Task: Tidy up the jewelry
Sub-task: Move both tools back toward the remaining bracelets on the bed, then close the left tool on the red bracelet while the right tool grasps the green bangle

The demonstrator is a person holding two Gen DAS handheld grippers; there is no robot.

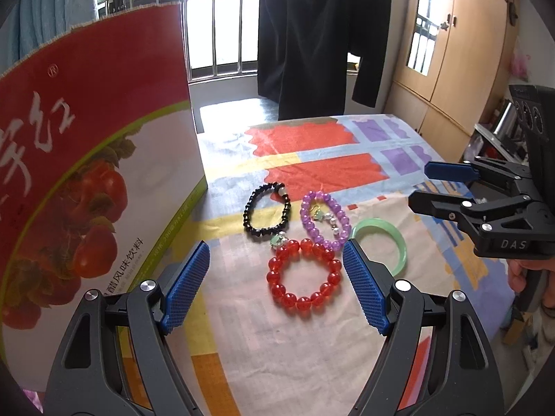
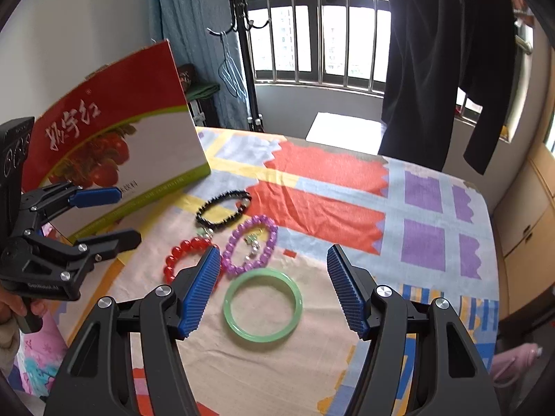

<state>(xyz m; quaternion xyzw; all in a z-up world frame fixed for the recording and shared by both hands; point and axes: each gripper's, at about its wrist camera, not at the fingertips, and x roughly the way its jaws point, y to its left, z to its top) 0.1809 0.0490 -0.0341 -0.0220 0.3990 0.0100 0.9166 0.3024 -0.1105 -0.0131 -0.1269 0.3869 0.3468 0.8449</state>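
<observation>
Several bracelets lie together on the patterned cloth. A red bead bracelet point(image 1: 303, 275) lies between the fingers of my left gripper point(image 1: 275, 253), which hovers open above it. Behind it are a black bead bracelet point(image 1: 266, 214) and a purple bead bracelet point(image 1: 325, 220) with a small charm inside. A green bangle point(image 2: 262, 305) lies between the fingers of my right gripper point(image 2: 274, 260), also open and empty. In the right wrist view I see the red bracelet point(image 2: 182, 253) partly hidden by my left finger, the purple bracelet point(image 2: 250, 244), the black bracelet point(image 2: 223, 209), and the left gripper point(image 2: 114, 215).
A tall red and white carton point(image 1: 93, 180) with fruit pictures stands at the left on the cloth-covered table point(image 2: 347, 180). The table's far edge meets a balcony railing point(image 2: 312, 34); a dark garment point(image 2: 447, 62) hangs there. Wooden cupboards point(image 1: 451, 52) stand at the right.
</observation>
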